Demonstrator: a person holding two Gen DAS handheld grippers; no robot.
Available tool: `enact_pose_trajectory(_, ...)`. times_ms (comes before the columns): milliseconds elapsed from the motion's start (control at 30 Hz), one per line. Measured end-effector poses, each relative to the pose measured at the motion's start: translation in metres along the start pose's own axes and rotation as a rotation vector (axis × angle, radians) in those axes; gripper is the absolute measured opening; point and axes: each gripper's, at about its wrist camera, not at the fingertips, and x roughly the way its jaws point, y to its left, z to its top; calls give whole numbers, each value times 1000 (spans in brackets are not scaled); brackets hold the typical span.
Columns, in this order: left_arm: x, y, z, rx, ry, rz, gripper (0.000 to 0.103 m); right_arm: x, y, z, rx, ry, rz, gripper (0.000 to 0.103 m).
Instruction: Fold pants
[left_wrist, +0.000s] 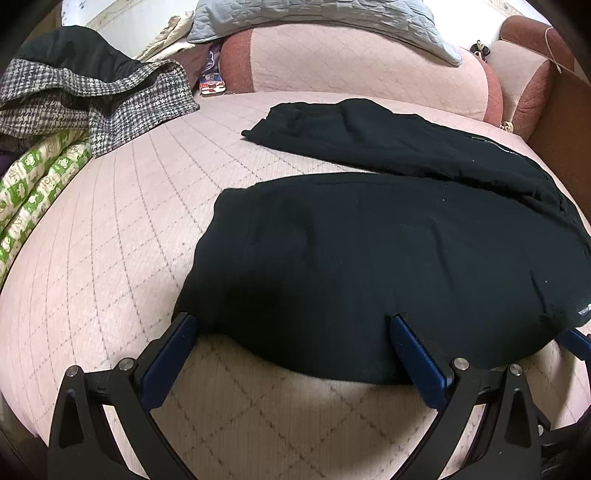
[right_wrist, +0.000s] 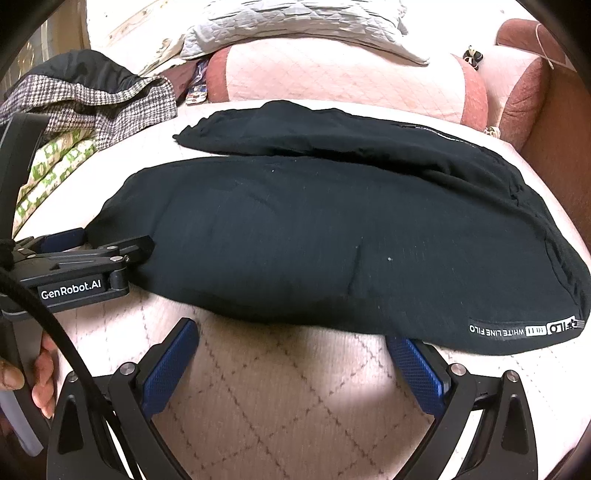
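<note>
Pink quilted bed (left_wrist: 110, 229) fills both views, w/ black pants (left_wrist: 369, 258) spread flat just ahead of both tongs, the second leg lying beyond. Houndstooth coat (left_wrist: 92, 99) heaped far left of the tongs, well apart from the pants. Left tongs (left_wrist: 291, 325) stand apart, fingertips at the near hem, right tip touching cloth; nothing clamped. Right tongs (right_wrist: 295, 332) also apart, one pad tucked under the edge by the waistband label (right_wrist: 524, 328). Step, as judged: lining up for grip on the near edge before a fold. Next move prob. needs both tongs closing on the edge, then lifting it evenly over the far leg.
</note>
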Motion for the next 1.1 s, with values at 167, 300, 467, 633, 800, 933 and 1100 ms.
enact_pose_trajectory(167, 0, 0, -1, -10, 2, -3, 103, -5, -1, -5, -15, 8, 8, 103)
enact_pose_trajectory(300, 0, 0, -3, -16, -3, -5, 103, -14, -5, -5, -13, 18, -5, 101)
enact_pose_trajectory(467, -1, 1, -4, -18, -13, -3, 103, -57, -29, 12, 74, -114, -37, 93)
enact_pose_trajectory(633, -22, 7, 10, -153, 2, -138, 99, -129, -38, 40, 100, -357, -61, 93)
enact_pose_trajectory(800, -34, -35, 51, -90, -22, -171, 99, -189, -27, 60, 91, -554, 33, 93)
enact_pose_trajectory(933, -23, -79, 66, -60, 84, -240, 99, -217, -7, 72, 51, -664, 110, 93)
enact_pose_trajectory(1100, -26, -133, 57, -14, 156, -269, 100, -229, 27, 79, -35, -742, 104, 93)
